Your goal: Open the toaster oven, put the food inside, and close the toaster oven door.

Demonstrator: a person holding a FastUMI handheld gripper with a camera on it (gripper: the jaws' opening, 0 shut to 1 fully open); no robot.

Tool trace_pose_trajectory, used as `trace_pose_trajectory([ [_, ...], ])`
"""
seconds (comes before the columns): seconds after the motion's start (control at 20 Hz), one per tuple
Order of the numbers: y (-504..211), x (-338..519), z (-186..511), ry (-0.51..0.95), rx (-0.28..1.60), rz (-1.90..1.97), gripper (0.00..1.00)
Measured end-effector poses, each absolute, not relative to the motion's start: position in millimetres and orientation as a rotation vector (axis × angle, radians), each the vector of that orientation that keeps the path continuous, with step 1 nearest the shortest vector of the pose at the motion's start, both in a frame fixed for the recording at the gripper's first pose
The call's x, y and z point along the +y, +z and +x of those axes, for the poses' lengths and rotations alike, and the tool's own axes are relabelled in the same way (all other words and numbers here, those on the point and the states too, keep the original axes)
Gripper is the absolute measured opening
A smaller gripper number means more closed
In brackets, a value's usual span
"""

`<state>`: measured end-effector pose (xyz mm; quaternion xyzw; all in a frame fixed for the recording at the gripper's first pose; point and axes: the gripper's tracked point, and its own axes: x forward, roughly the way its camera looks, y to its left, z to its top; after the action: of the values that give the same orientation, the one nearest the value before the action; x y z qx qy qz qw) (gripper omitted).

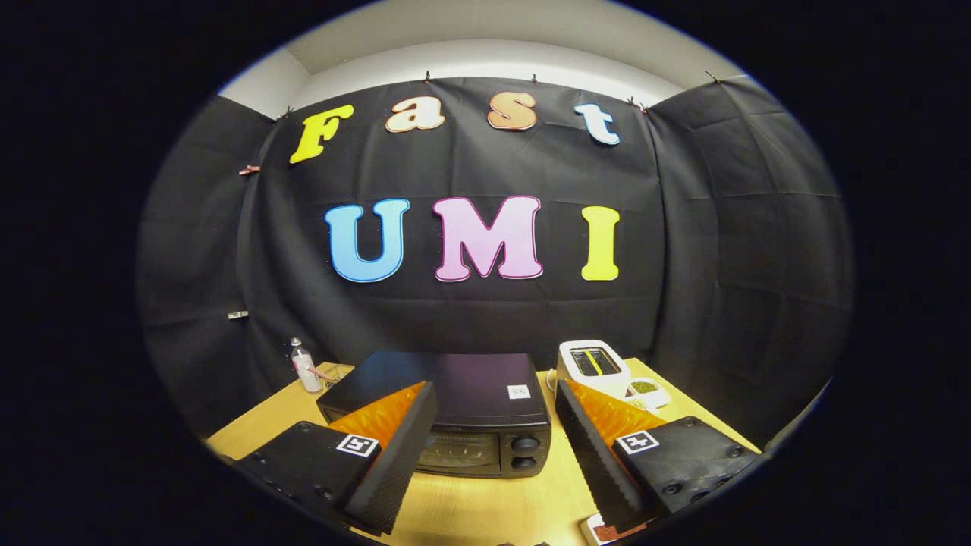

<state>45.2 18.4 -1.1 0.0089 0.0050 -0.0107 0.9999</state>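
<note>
The toaster oven [444, 421] is set on the wooden counter [485, 508], just ahead of the tongs [489, 462] and framed between their two fingers. Its door is closed, and two round knobs [525, 452] are stacked at the right of its front. A small square tag [519, 391] is fixed to its dark top. The tongs are held apart with nothing between them; the left finger [394, 462] overlaps the oven's left front corner in the view, and whether it touches cannot be told. The right finger [595, 462] stands clear of the oven's right side. A small dish of reddish food [603, 531] is partly seen at the near edge of the counter, beside the right finger's tip. Beyond the oven to the right, a white slot toaster [592, 365] is placed, with a small white dish of green food [647, 390] just beside it. A clear bottle [305, 365] stands at the far left of the counter.
</note>
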Motion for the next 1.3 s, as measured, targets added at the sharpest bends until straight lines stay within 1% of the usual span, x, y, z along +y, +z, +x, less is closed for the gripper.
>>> trace_pose_trajectory([
  [0.4, -29.5, 93.8, 77.3, -0.083, 0.030, -0.009, 0.97],
  [0.6, -61.0, 118.5, 94.9, -0.100, 0.090, -0.007, 0.97],
  [0.75, -89.3, 129.4, 105.5, -0.113, 0.147, -0.013, 0.97],
  [0.9, -115.4, 137.1, 115.6, -0.094, 0.209, -0.028, 0.98],
  [1.05, -128.0, 131.6, 124.0, -0.110, 0.240, -0.019, 0.98],
  [1.3, -131.2, 131.0, 134.4, -0.121, 0.235, -0.036, 0.98],
])
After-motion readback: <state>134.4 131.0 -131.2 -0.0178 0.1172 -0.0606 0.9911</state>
